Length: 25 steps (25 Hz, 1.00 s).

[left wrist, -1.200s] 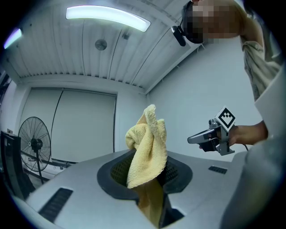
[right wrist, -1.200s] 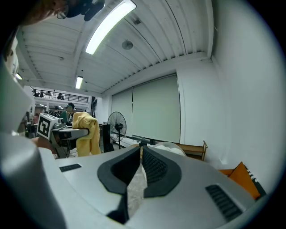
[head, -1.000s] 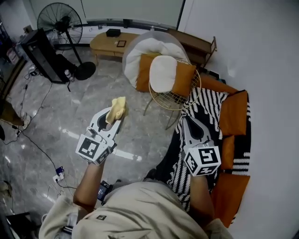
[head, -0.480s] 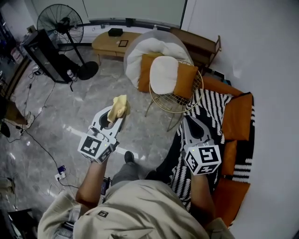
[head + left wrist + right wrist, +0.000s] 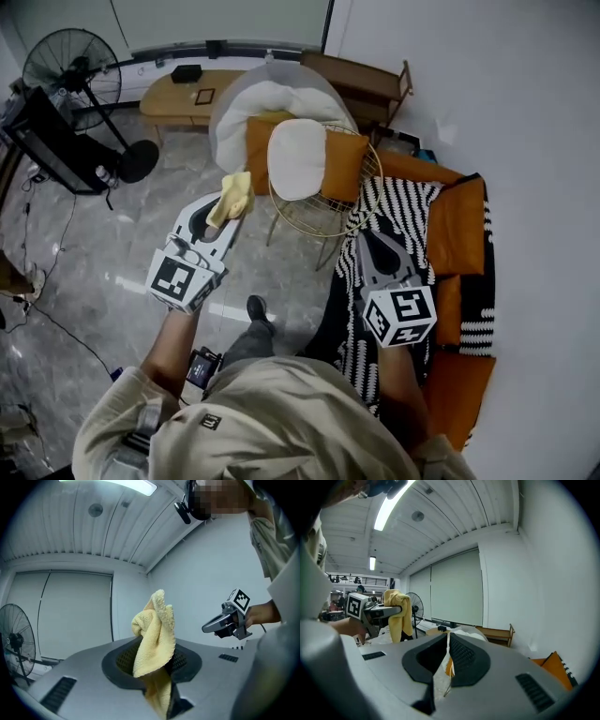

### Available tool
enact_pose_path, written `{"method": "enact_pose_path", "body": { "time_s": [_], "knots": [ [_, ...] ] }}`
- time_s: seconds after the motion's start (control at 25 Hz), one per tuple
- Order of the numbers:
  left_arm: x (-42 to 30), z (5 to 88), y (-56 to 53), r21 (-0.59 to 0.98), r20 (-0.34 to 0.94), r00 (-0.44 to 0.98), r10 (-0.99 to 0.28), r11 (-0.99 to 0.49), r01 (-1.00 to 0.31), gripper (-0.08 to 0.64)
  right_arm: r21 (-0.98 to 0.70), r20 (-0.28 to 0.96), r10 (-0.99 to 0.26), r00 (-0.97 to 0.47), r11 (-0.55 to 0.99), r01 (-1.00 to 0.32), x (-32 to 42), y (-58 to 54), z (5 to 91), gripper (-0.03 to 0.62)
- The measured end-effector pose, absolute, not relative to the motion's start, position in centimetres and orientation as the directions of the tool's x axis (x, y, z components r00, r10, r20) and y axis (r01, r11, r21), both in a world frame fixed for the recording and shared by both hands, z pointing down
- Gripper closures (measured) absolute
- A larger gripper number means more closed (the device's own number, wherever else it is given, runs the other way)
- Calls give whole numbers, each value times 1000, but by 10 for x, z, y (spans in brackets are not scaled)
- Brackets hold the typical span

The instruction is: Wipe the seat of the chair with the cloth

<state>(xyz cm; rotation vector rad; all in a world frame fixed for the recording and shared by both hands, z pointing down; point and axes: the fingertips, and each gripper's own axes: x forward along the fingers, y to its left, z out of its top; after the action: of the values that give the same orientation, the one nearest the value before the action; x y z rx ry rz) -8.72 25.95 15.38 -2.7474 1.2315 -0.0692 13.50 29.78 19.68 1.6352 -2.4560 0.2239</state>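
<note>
Beside the chair [image 5: 328,212], cloth [image 5: 233,192] in left gripper [image 5: 223,217].

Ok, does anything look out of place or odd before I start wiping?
Nothing is spilled or broken. One snag: an orange pillow and a white cushion fill the wire chair, covering its seat. The left gripper holds the cloth bunched between its fingers.
</note>
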Motion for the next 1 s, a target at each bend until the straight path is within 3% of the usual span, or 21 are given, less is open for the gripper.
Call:
{"method": "enact_pose_path", "body": {
  "time_s": [0.44, 1.0],
  "knots": [
    [-153, 153, 125, -27, -68, 658, -750, -658, -753, 456, 19, 291, -911, -291, 310, -951, 85, 191, 197, 565],
    [-179, 176, 53, 3, -103, 674, -732, -678, -735, 456, 39, 312, -909, -276, 303, -952, 59, 110, 203, 565]
  ]
}}
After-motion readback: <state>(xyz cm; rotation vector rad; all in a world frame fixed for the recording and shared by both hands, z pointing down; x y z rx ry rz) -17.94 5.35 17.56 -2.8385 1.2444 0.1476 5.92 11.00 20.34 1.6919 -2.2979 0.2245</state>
